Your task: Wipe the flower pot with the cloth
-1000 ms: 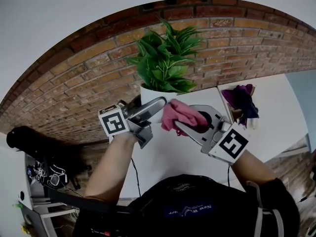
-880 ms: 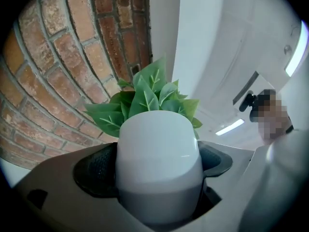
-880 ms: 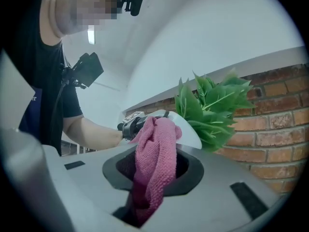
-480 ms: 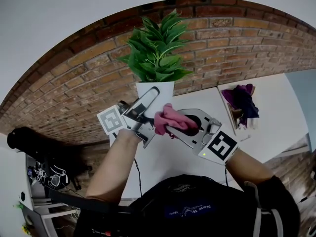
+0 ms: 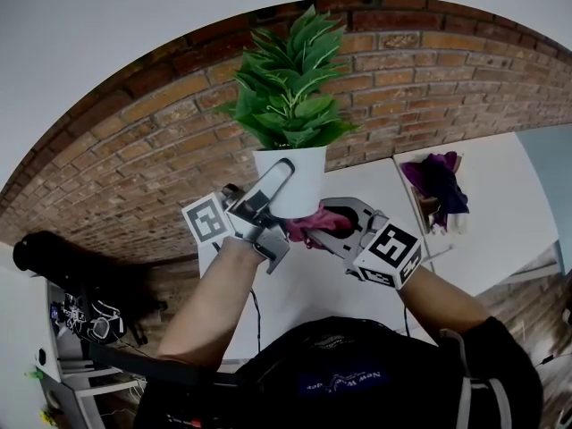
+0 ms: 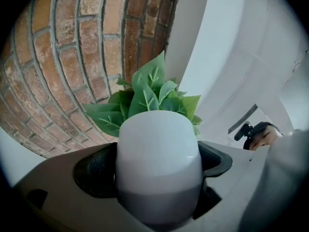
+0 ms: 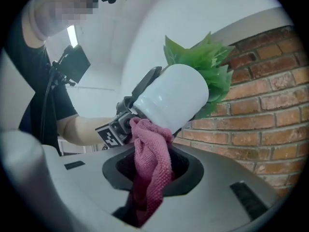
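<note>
Clamping the smooth, rounded white flower pot (image 6: 159,149) by its sides, the left gripper (image 5: 268,190) holds it tilted, above the table (image 5: 357,280); its glossy green leaves (image 5: 286,96) stand against the rough brick wall (image 5: 429,88). The right gripper (image 7: 152,175) pinches a nubbly pink cloth (image 7: 149,153), whose bunched top touches the pot's base.

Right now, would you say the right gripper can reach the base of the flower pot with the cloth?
Probably yes. The left gripper holds the flower pot by its sides, tilted with its base toward the right gripper. The cloth it grips seems to touch the pot's lower edge.
</note>
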{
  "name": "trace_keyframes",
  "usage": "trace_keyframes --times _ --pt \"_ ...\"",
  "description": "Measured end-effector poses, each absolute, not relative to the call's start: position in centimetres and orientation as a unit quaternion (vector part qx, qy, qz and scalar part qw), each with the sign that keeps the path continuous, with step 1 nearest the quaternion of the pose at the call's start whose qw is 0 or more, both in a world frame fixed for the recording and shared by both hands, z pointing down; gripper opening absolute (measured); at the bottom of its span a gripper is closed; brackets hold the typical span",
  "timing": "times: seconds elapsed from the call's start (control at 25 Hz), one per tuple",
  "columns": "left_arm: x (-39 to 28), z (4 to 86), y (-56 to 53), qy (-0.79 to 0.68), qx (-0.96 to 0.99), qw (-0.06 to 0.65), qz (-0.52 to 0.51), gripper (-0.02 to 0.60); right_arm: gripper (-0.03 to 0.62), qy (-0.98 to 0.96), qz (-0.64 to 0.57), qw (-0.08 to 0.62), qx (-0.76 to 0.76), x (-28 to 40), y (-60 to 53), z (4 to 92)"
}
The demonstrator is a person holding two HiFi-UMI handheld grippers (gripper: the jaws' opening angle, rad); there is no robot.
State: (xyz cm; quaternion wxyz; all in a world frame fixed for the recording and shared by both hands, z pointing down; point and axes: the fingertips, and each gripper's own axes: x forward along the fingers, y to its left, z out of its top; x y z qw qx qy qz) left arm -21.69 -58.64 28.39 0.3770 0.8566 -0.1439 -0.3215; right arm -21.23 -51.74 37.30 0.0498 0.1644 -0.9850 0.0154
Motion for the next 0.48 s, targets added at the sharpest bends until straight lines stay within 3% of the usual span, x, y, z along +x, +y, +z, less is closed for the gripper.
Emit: trace_keyframes --times 0.28,0.48 --pt "-22.1 28.6 -58.4 -0.148 0.862 0.361 -0.324 0.511 0.084 -0.979 0.127 0.001 0.158 -21.0 -52.5 37.4" --pt "-22.3 29.0 -58.7 -0.154 0.866 0.357 -0.314 0.511 0.084 -0.977 0.13 0.006 0.167 -20.5 -53.0 37.9"
